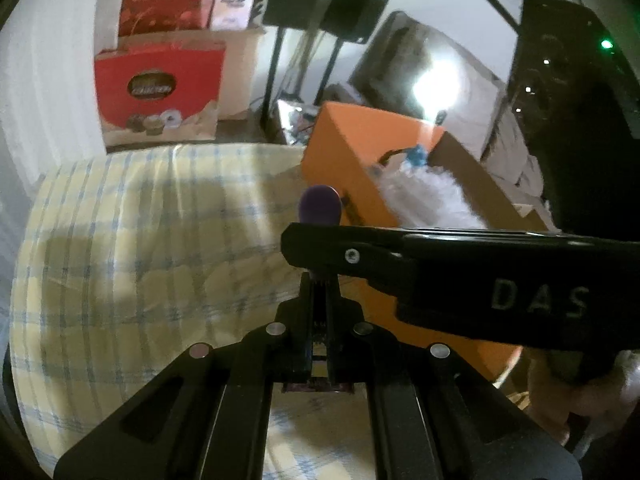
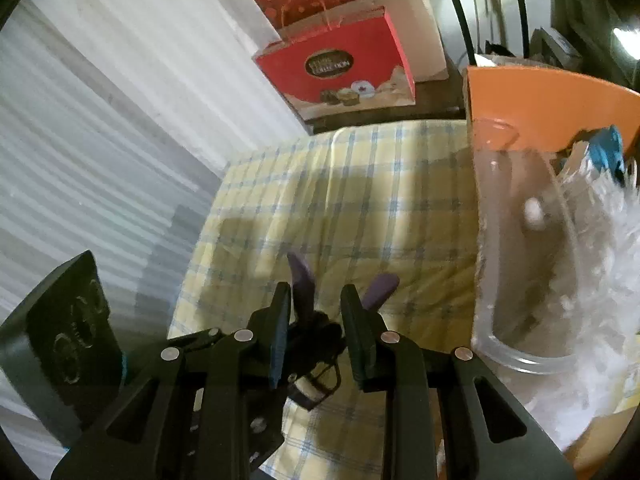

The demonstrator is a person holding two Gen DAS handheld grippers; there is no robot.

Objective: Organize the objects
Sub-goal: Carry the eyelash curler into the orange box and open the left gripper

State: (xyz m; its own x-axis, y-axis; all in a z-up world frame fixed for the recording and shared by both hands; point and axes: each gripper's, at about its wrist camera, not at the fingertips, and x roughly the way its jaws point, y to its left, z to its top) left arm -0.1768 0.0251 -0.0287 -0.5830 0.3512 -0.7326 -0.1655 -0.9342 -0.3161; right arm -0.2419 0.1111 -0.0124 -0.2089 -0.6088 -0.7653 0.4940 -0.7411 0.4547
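Observation:
A small black tool with two purple handles (image 2: 302, 280) hangs over the plaid cloth (image 2: 360, 200). My left gripper (image 1: 320, 292) is shut on its lower end, and one purple handle (image 1: 320, 204) sticks up past the fingertips. My right gripper (image 2: 316, 300) stands slightly open around the tool's black middle (image 2: 316, 332); the handles splay out beyond its fingers and I see no pad pressing on it. In the left wrist view the right gripper (image 1: 296, 244) crosses edge-on from the right, just above my left fingertips. The left gripper's body (image 2: 68, 340) shows at the lower left of the right wrist view.
An orange box (image 1: 352, 152) with white fluffy filling and a clear plastic container (image 2: 520, 240) stands at the cloth's right. Red gift bags (image 1: 160, 88) and cardboard boxes sit behind the cloth. Black stands (image 1: 276, 60) rise further back. A white ribbed wall (image 2: 100, 140) runs along the left.

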